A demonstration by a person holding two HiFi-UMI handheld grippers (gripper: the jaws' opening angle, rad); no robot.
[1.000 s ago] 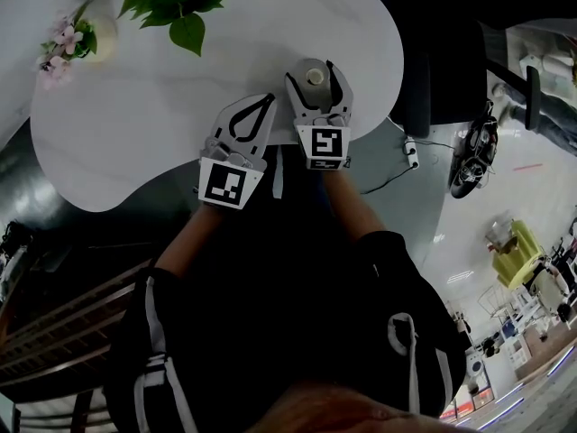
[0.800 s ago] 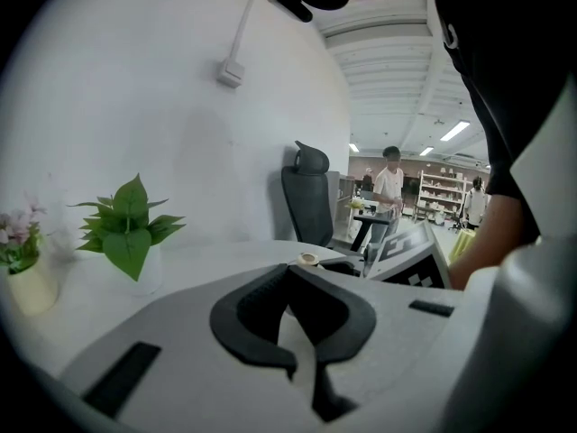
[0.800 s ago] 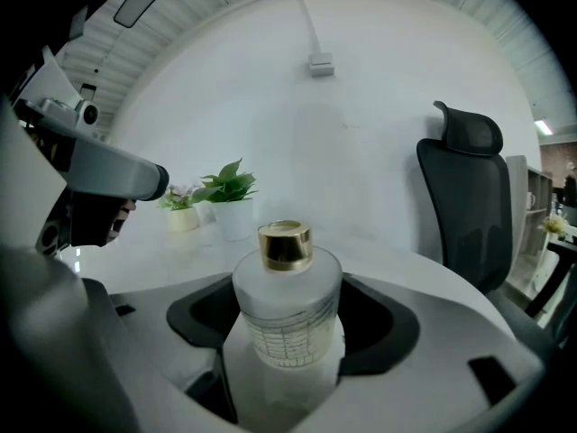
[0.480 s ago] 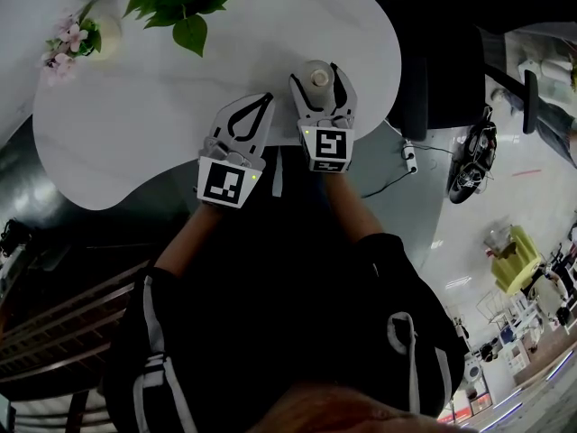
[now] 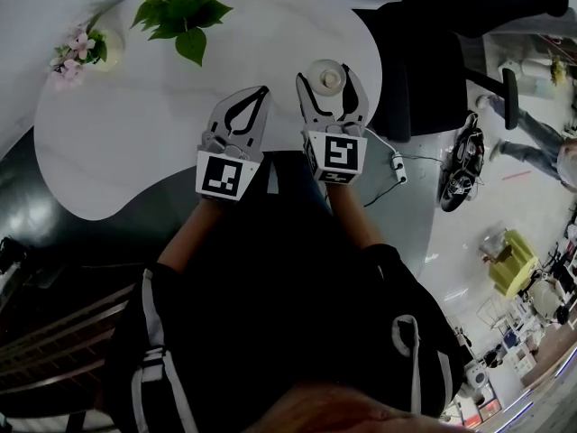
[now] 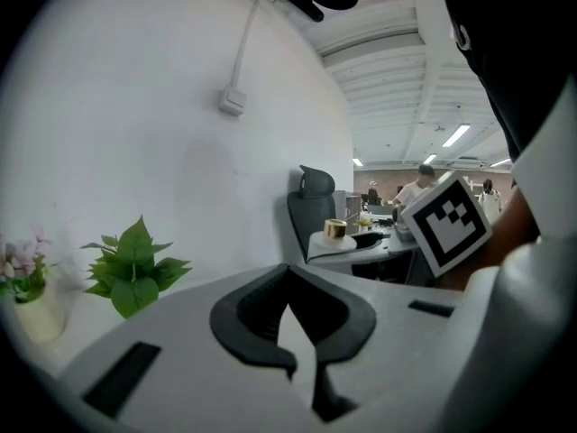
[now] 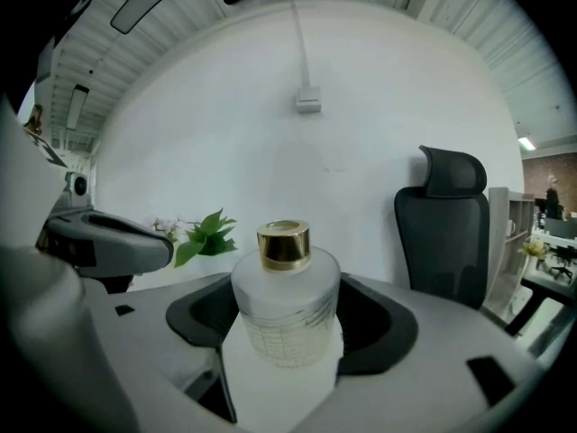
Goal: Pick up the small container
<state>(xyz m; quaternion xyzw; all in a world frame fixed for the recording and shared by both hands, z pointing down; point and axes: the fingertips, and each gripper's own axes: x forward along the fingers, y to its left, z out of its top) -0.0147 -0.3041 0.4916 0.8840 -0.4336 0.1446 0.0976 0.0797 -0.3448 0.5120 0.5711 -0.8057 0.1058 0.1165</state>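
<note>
The small container point(image 7: 287, 305), a frosted bottle with a gold cap point(image 7: 284, 244), stands upright between the jaws of my right gripper point(image 5: 330, 79). Those jaws are spread, one dark pad on each side of the container. The hollow between them is wider than the bottle, so I am not clenched on it. The container is on the white table point(image 5: 135, 124), close to the table's rim on my side.

Just to the left of the container is my left gripper point(image 5: 263, 90). Its jaws are pressed together at the tips with nothing between them, and they point the same way as the right ones. In the left gripper view the container shows small, off to the right, past the other gripper's marker cube.

Well to the left of the container and farther from me, a leafy green plant point(image 5: 180, 12) sits at the table's far edge. A little pot of pink flowers point(image 5: 81, 48) is farther left again. To the right of the container, off the table, stands a black office chair point(image 7: 446, 233). Nearer me than the chair, a white power strip point(image 5: 397, 163) and its cable lie on the floor.
</note>
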